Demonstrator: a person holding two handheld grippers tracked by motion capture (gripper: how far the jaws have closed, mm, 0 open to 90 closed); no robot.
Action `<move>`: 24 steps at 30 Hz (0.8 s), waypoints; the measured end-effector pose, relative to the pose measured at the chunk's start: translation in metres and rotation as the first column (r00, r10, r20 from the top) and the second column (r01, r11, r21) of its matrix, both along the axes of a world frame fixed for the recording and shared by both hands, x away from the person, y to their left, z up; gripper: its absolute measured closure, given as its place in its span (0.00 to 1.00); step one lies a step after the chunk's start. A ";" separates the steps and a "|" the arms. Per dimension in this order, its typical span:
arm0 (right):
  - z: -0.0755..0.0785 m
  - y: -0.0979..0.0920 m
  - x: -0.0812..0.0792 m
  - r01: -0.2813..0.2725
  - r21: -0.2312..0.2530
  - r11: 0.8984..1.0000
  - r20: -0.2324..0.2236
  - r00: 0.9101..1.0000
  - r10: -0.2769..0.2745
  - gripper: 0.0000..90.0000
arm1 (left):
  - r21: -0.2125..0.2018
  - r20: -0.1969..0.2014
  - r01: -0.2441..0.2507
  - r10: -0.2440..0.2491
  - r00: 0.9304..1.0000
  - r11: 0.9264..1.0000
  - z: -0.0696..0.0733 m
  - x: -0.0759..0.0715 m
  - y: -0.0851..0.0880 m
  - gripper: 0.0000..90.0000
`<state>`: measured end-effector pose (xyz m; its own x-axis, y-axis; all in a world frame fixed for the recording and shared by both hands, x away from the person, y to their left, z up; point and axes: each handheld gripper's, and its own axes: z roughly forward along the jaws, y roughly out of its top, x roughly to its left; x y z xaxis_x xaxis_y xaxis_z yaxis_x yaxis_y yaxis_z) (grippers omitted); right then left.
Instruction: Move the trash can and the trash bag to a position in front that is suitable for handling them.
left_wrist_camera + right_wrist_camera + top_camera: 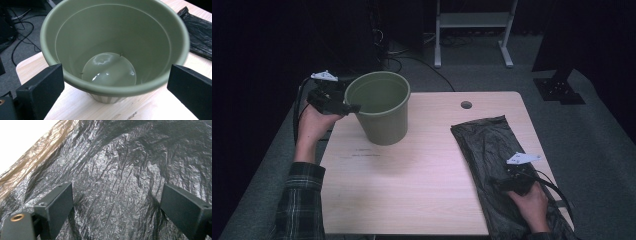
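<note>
The stiff, light olive-green plastic bucket (382, 107) is best gripped at its rim by the spread left tongs (113, 87), while the spread right tongs (117, 207) hover over limp, slippery black plastic sheeting (492, 150).

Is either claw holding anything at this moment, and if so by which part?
Nothing is held. The left claw stands open at the near rim of the green bucket, apart from it. The right claw is open over the black plastic bag.

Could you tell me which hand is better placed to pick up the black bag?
Right: the right gripper sits open directly over the bag, while the left gripper is at the pot.
</note>
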<state>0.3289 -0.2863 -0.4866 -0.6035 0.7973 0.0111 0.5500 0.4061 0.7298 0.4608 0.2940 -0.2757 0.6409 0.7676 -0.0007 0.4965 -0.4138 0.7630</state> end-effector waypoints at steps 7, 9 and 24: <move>0.000 0.000 0.000 -0.003 -0.001 1.000 0.002 1.000 0.003 0.11 | 0.013 -0.016 -0.017 0.017 1.000 1.000 -0.011 0.018 0.004 0.00; 0.000 0.000 0.000 -0.004 -0.001 1.000 0.000 1.000 0.004 0.11 | 0.020 -0.032 -0.022 0.023 0.999 1.000 -0.016 0.023 0.004 0.00; 0.000 0.000 0.000 -0.005 0.000 1.000 0.000 1.000 0.005 0.11 | 0.000 -0.076 -0.041 0.041 0.996 0.999 -0.033 0.042 0.003 0.00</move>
